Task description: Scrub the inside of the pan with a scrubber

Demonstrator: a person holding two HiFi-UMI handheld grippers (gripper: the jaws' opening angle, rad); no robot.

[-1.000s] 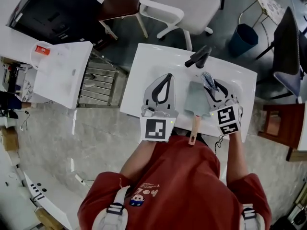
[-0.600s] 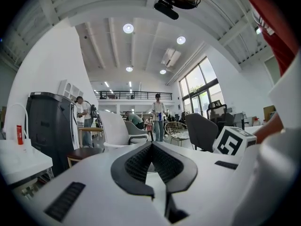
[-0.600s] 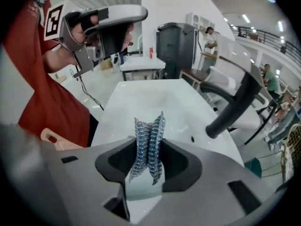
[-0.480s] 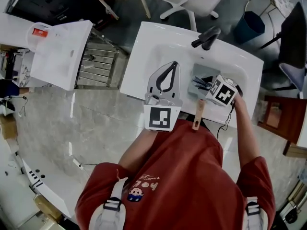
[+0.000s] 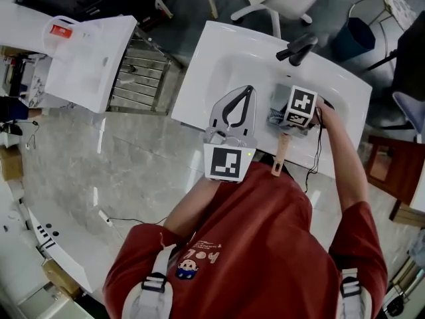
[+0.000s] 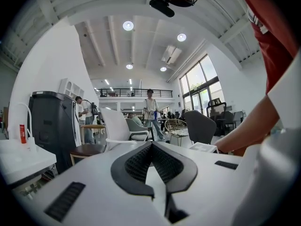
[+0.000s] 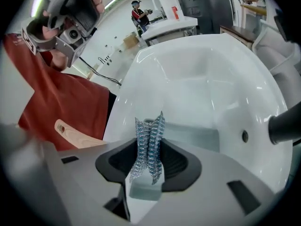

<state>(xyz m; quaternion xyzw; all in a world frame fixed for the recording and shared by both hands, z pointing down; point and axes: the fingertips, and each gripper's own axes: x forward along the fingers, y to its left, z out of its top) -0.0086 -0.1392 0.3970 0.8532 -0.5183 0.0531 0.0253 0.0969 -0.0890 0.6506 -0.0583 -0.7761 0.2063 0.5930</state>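
Right gripper view shows the right claw (image 7: 149,166) clenched on a steel-mesh scrubber (image 7: 149,135), its twisted wire strands standing up between the dark pads. Just past the scrubber's tip we see the grey-green pan (image 7: 197,138) lying in the basin of the white sink (image 7: 188,69). Its wooden handle (image 7: 80,136) pokes out over the near rim toward the person. A black faucet (image 7: 282,126) juts in at the right edge.

From the head view, that claw hangs directly over the pan and points down into it. We cannot tell whether the mesh touches the pan's floor.

The left claw (image 6: 151,147) is closed tip to tip with nothing in it. It lies over the flat sink top just left of the basin and takes no part in the work.

We judge the task to be at its start. The scrubber is in hand and brought to the pan, but we see no suds, water or rubbed patches. The whole inside is left to scrub.

As for writing, the marker cubes (image 5: 301,106) carry only black-and-white squares. A white container (image 5: 60,28) on the neighbouring desk (image 5: 93,72) has a red label too small to read.
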